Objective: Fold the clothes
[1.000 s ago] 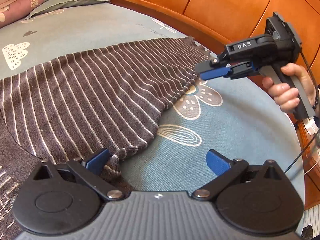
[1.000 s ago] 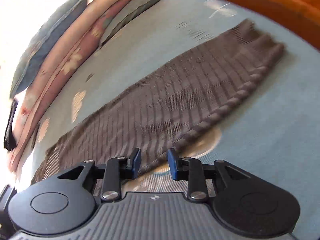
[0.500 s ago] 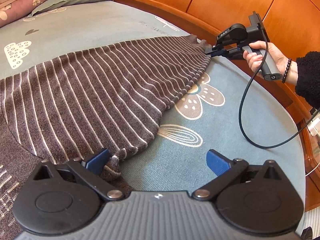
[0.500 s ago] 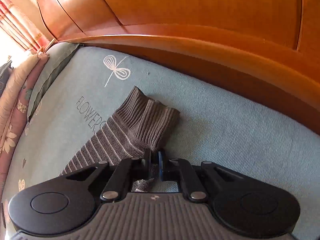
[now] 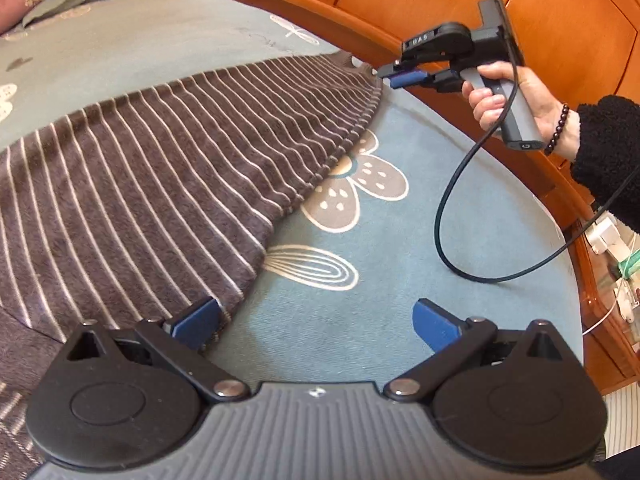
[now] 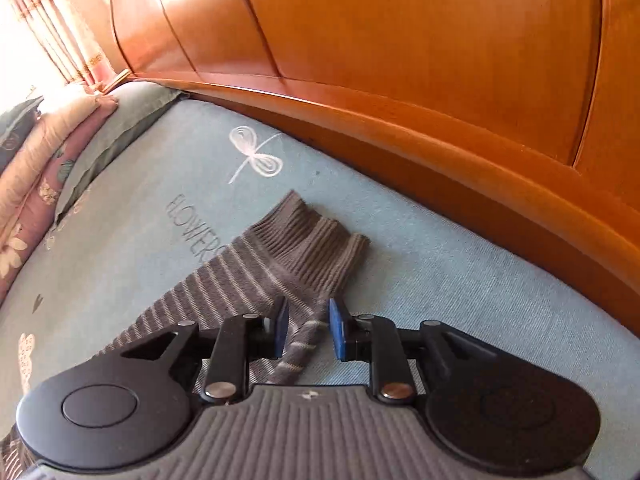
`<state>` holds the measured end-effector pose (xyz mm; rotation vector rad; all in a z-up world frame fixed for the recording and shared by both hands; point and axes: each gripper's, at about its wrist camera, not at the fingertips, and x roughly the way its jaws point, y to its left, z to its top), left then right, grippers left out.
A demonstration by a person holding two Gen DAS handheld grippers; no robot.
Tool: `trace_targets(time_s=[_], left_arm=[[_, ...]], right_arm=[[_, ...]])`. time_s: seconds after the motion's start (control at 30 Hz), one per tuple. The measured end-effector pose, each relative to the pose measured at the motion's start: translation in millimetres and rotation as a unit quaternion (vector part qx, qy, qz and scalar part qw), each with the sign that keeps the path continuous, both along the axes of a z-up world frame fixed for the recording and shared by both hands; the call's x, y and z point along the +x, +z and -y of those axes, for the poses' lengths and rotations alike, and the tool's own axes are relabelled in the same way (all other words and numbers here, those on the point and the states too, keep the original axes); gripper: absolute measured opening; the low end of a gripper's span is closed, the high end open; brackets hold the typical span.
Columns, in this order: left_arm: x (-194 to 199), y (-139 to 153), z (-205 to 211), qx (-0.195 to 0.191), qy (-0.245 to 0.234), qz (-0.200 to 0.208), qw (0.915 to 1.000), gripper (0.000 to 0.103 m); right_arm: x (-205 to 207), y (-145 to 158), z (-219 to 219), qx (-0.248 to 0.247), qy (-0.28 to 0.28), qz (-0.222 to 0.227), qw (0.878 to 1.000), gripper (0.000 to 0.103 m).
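Lying flat across the blue-green bedsheet (image 5: pixel 460 216) is a brown striped sweater (image 5: pixel 160 184), its sleeve stretching out toward the wooden headboard (image 6: pixel 400 60). The ribbed cuff (image 6: pixel 312 240) is resting on the sheet close to the headboard's curved rail, just beside a white dragonfly print (image 6: pixel 256 156).

The right gripper (image 6: pixel 306 330) is sitting low over the sleeve just behind the cuff. Its jaws have just been opening after a pinch; the blue pads (image 6: pixel 338 330) are standing a little apart now, with a raised ridge of sleeve fabric running between them. The pads are not visibly pressing on it. From the other camera the same tool (image 5: pixel 404 76) is showing at the sleeve's far end, gripped by the person's right hand (image 5: pixel 504 96) with a bead bracelet and a black fuzzy sleeve at the wrist, and a black cable (image 5: pixel 452 208) is looping down from the handle onto the sheet.

The left gripper (image 5: pixel 316 320) is hovering near the sweater's lower edge with its fingers wide apart. Its left pad (image 5: pixel 198 320) is sitting right at the hem of the sweater, touching or just over it, hard to tell which; the other pad is over bare sheet, near a leaf print (image 5: pixel 312 268) and a flower print (image 5: pixel 356 188).

Folded pillows and quilts (image 6: pixel 44 152) are stacking up at the far side of the bed.
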<state>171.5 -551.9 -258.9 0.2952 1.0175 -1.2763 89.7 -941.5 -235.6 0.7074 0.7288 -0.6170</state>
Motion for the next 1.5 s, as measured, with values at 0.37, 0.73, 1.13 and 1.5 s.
trace_targets(time_s=[0.37,0.73,1.13,1.5], left_arm=[[23,32,-43,-0.064,0.105,-0.002,0.9924,0.102],[14,13,-55,-0.058,0.157,-0.047,0.9849,0.102],[-6,32,-146,-0.014,0.304,0.005,0.9524,0.102],[5,39,-274,0.050,0.409,0.075,0.9082,0.102]], right_arm=[[61,-7,-138,0.105,0.277,0.043,0.954,0.037],[38,-28,-186,0.171,0.321,-0.004,0.931,0.034],[0,13,-203,0.130,0.294,-0.024,0.947,0.050],[53,83,-333,-0.055,0.379,-0.026,0.923,0.034]])
